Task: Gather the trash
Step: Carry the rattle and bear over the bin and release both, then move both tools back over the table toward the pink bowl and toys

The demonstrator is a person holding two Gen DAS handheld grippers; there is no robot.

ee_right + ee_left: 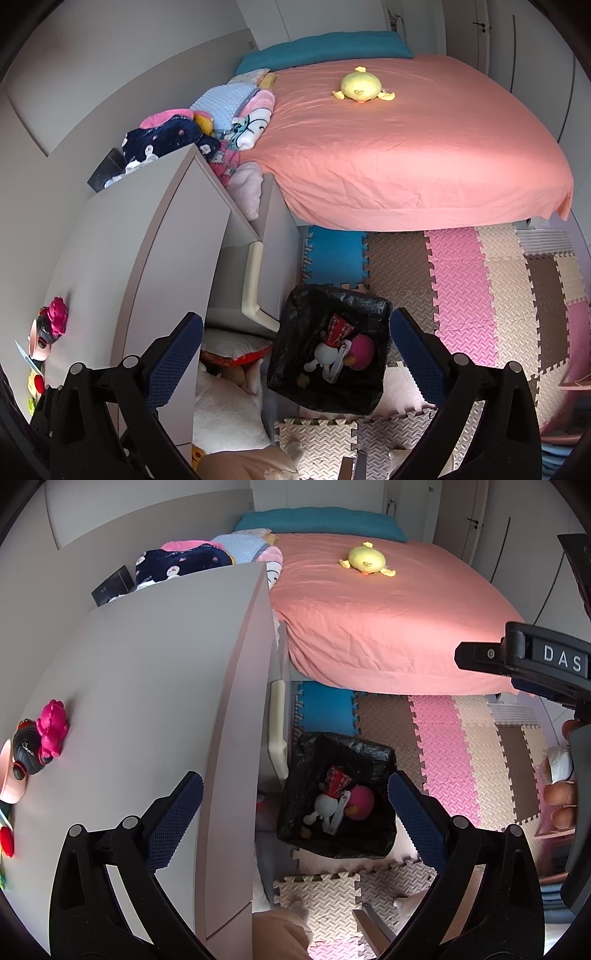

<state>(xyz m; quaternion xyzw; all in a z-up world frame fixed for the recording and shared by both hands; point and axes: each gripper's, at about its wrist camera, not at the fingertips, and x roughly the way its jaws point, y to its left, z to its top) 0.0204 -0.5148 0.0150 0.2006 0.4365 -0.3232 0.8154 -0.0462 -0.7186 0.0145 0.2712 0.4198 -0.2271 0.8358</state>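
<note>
A bin lined with a black bag (380, 755) stands on the foam floor mats beside the desk; it also shows in the right wrist view (295, 325). Inside lie a white figure (325, 805), a red checked wrapper (336, 779) and a pink ball (360, 802). My left gripper (295, 819) is open and empty, above the desk edge and the bin. My right gripper (295, 354) is open and empty, high above the bin. The right gripper's body (524, 661) shows at the right edge of the left wrist view.
A grey desk (147, 686) at the left carries a pink toy (53, 727) and a black toy (27, 751). A bed with a pink sheet (388, 613) holds a yellow plush (367, 561). Coloured foam mats (443, 746) cover the floor. Pillows (229, 406) lie under the desk.
</note>
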